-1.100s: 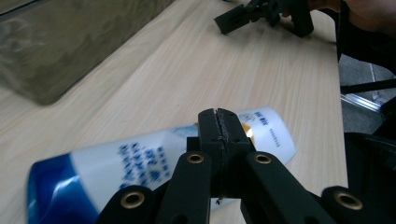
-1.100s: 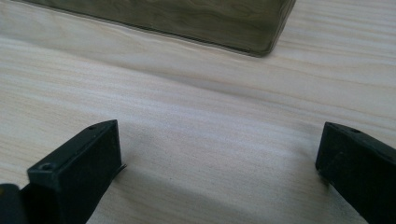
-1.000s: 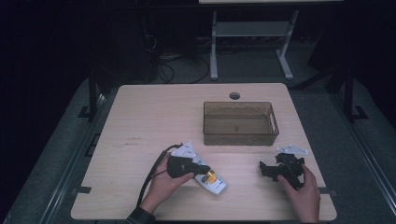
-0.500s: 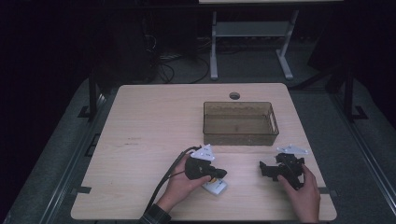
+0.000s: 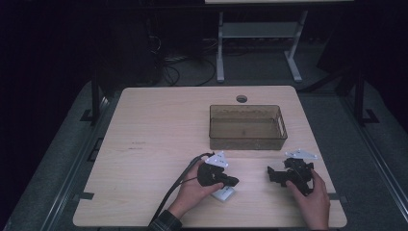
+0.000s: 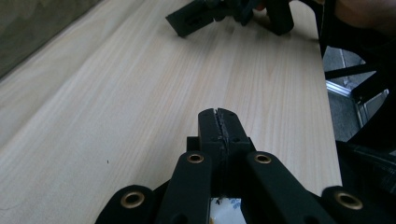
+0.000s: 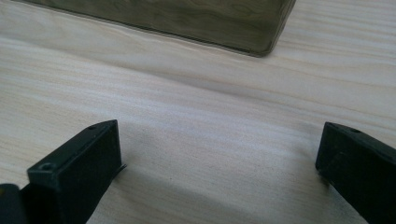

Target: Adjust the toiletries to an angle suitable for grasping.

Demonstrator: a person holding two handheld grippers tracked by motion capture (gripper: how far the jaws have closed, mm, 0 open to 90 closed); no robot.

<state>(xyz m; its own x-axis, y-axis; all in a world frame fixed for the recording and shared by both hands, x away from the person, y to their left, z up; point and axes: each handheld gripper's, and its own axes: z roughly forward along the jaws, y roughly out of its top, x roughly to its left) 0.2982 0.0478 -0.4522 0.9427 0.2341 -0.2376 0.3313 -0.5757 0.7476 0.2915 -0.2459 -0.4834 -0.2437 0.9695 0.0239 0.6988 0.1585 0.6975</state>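
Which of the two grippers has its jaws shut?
The left gripper: its two black jaws meet tip to tip. The right gripper holds its jaws wide apart, with bare table between them.

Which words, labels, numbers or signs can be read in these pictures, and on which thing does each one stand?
None can be read.
Small white packet under the left gripper: some print shows in the left gripper view, too blurred to read.
Table: tiny dark marks at its left part, too small to read.
Brown transparent bin: no label visible.
Right gripper: no lettering visible.
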